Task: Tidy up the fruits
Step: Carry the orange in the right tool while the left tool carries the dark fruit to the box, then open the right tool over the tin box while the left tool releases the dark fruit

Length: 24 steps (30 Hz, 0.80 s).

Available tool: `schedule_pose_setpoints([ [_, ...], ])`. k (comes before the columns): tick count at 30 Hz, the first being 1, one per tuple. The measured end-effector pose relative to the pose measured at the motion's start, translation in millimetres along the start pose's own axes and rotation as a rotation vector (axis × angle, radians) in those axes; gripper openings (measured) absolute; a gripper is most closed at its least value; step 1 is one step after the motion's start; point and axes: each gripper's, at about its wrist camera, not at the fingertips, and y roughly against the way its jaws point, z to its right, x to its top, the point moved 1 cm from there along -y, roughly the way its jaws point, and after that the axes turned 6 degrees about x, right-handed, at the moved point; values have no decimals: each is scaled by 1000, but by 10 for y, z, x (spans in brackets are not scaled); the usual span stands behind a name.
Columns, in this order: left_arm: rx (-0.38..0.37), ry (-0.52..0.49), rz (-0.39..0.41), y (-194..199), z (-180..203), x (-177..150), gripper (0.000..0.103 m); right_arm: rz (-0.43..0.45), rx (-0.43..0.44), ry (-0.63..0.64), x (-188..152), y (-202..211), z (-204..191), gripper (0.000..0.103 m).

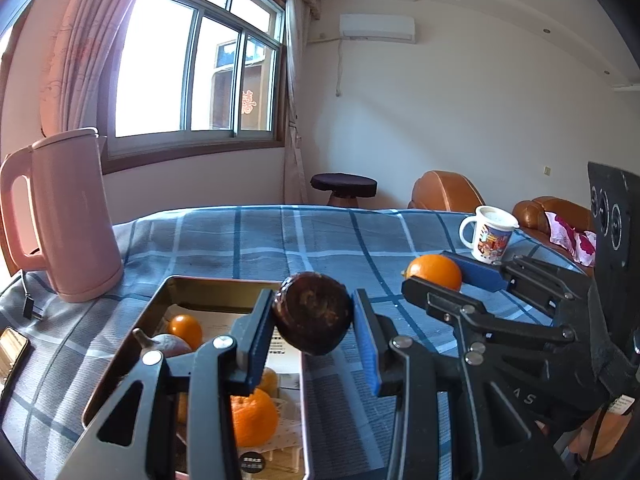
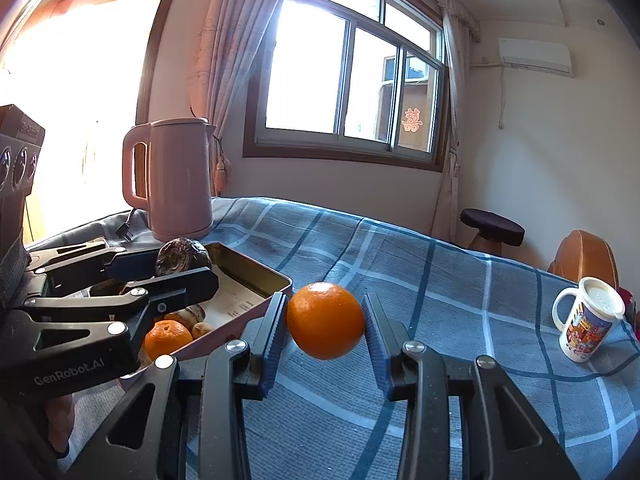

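My left gripper [image 1: 313, 314] is shut on a dark brown wrinkled fruit [image 1: 312, 312], held above the right rim of a metal tray [image 1: 192, 282]. Inside the tray lie several oranges [image 1: 254, 416] and a brownish fruit [image 1: 170, 345] on printed paper. My right gripper [image 2: 325, 322] is shut on an orange [image 2: 325, 320], held over the blue checked cloth just right of the tray [image 2: 256, 268]. The right wrist view shows the left gripper [image 2: 182, 268] with the dark fruit [image 2: 182, 258] over the tray. In the left wrist view the right gripper [image 1: 434, 274] holds its orange [image 1: 434, 271].
A pink kettle [image 1: 68, 216] stands at the far left with its plug [image 1: 28, 306] on the cloth. A printed mug [image 1: 490, 238] stands at the right side of the table [image 1: 280, 236]. A phone [image 1: 12, 350] lies at the left edge. Behind are a stool [image 1: 344, 186] and a brown sofa [image 1: 444, 190].
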Motion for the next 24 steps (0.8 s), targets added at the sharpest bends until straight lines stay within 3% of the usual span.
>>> schedule_pose_setpoints([
  [24,79,33,-16,69,-440,-82,40,5,78,34,150,-207,-331,40],
])
